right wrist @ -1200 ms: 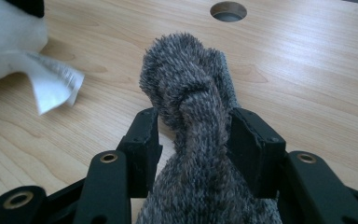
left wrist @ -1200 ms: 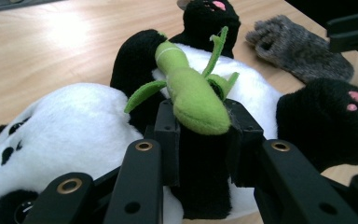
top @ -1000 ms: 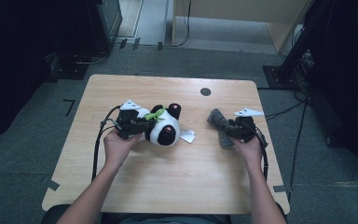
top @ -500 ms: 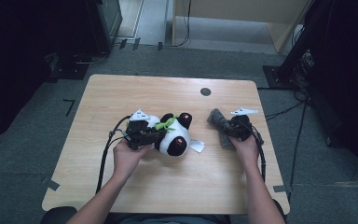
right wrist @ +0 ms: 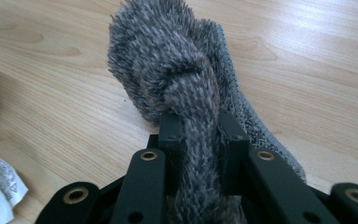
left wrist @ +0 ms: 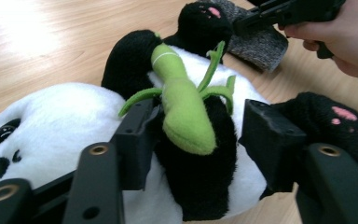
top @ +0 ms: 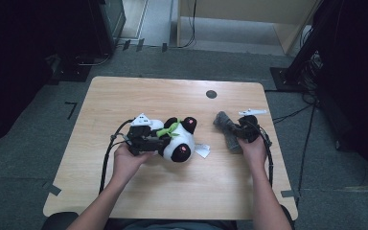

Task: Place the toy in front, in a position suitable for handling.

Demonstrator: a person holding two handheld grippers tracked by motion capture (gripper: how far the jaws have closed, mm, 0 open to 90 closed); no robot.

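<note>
The panda [top: 175, 141] lies on its side near the middle of the surface [top: 182, 98]. The left tool [left wrist: 200, 135] points at its belly. In the left gripper view, the two black jaws stand apart, one on each side of the green bamboo [left wrist: 182, 105] sewn on the panda's chest. The left jaw sits against the fur beside the bamboo. The right jaw has a gap between it and the toy. These jaws have just been opening, and the panda's body is between them but not squeezed.

The grey sock [right wrist: 182, 70] lies to the right of the panda, well apart from it, near the right edge. The right tool [right wrist: 199, 140] has it pinched. In the right gripper view, a fold of the fuzzy sock is pressed between the two jaws, and the rest bunches up in front of them. These jaws have just been closing on the sock.

A second ago the panda sat a bit higher on the surface, with the left tool shut on it. Now it lies lower and more toward the middle. The sock has stayed in about the same spot.
</note>
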